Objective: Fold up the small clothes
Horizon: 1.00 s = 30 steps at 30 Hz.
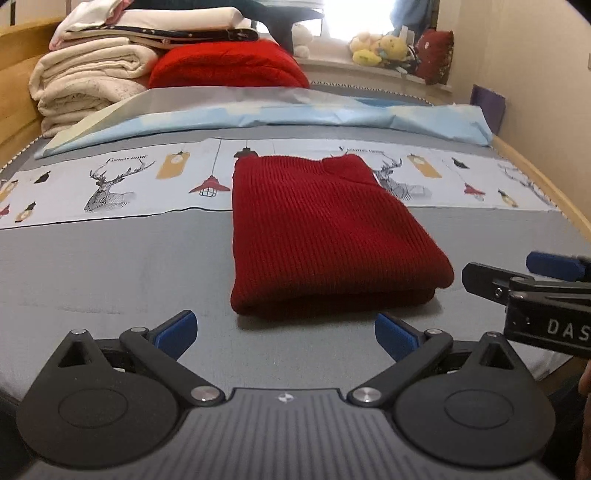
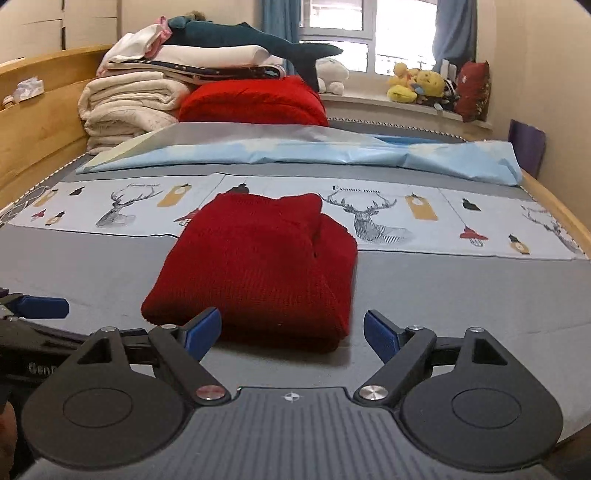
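The folded red sweater (image 1: 325, 236) lies on the bed (image 1: 110, 266) straight ahead of both my tongs, long axis running away from me. Left tongs (image 1: 284, 332) and right tongs (image 2: 291, 330) gape empty; the right seems nearer its hem.

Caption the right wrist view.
Open right gripper faces a folded dark red knitted sweater on the grey bed sheet.

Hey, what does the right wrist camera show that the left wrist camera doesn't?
Only the right wrist view shows the whole shark plush on the bedding stack, the window panes and the open left gripper at its left edge. Only the left wrist view shows the open right gripper from the side. Both show the folded red sweater on the grey bed, held by neither gripper.
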Each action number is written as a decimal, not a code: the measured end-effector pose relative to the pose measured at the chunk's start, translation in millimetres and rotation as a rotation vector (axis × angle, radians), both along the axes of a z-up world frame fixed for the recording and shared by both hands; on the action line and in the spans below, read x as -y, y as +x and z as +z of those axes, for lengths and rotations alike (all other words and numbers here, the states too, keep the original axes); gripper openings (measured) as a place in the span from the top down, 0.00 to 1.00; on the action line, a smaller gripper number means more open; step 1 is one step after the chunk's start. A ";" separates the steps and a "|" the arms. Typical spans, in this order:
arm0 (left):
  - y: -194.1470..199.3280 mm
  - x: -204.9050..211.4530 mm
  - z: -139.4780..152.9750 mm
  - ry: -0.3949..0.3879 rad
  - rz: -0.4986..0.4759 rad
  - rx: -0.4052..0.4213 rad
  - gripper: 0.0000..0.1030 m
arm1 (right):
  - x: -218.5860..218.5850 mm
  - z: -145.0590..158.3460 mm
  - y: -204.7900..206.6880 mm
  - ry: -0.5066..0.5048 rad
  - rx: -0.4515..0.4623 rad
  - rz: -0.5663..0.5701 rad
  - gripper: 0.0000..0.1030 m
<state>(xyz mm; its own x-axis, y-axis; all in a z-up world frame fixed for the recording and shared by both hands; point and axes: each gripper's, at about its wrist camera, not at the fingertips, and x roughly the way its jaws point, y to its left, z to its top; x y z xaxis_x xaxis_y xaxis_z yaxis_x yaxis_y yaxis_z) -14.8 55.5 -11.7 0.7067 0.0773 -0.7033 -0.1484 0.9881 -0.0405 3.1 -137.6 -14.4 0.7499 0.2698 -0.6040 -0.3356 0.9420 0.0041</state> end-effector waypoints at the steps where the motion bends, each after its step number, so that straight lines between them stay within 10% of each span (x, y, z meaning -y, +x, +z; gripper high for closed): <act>1: 0.6 -1.6 -0.5 -0.017 0.006 0.000 0.00 | 0.7 -0.3 2.1 0.006 -0.007 -0.010 0.17; 30: 10.2 -13.1 -0.5 -0.031 0.051 0.009 0.00 | -8.2 -6.6 15.9 0.005 -0.022 -0.018 0.17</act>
<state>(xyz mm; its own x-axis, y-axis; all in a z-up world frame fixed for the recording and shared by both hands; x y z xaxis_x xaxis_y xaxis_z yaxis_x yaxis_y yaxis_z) -4.6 68.6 -12.1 0.7086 0.0920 -0.6996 -0.1982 0.9775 -0.0723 19.0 -129.4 -21.0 0.7409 0.2597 -0.6193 -0.3183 0.9478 0.0166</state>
